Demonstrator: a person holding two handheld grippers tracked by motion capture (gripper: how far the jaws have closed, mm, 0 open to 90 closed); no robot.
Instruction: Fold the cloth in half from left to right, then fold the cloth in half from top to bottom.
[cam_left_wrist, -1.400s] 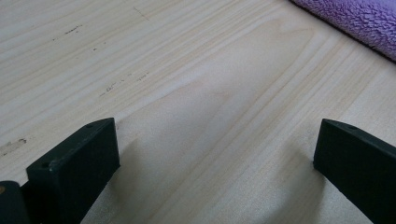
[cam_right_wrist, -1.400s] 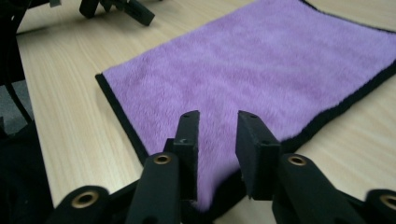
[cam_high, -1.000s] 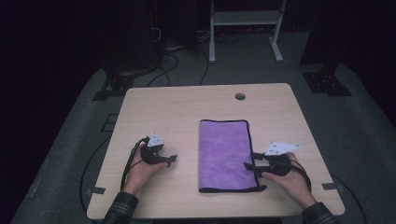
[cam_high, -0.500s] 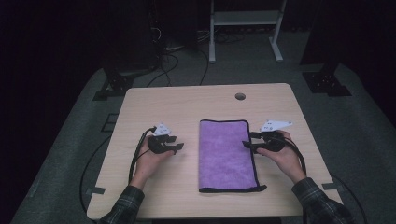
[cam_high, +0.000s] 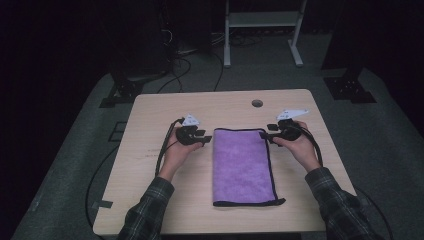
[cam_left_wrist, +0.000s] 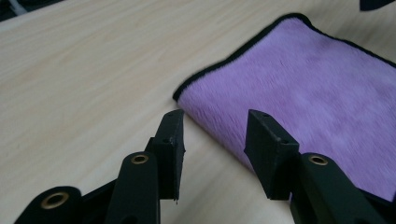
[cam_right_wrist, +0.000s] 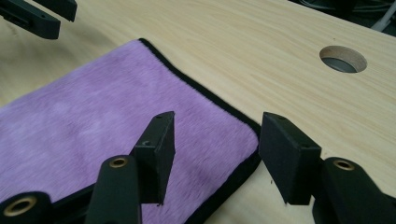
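Now a folded purple towel (cam_high: 243, 167) lies flat at table (cam_high: 150, 115) centre, long side running 12 to 6 o'clock. Left gripper (cam_high: 202, 135) sits just off its 11 o'clock corner, jaws just been closing but spread, astride the towel edge without pinching it. Right gripper (cam_high: 268, 131) is at the 1 o'clock corner, jaws spread above that corner, gripping nothing.
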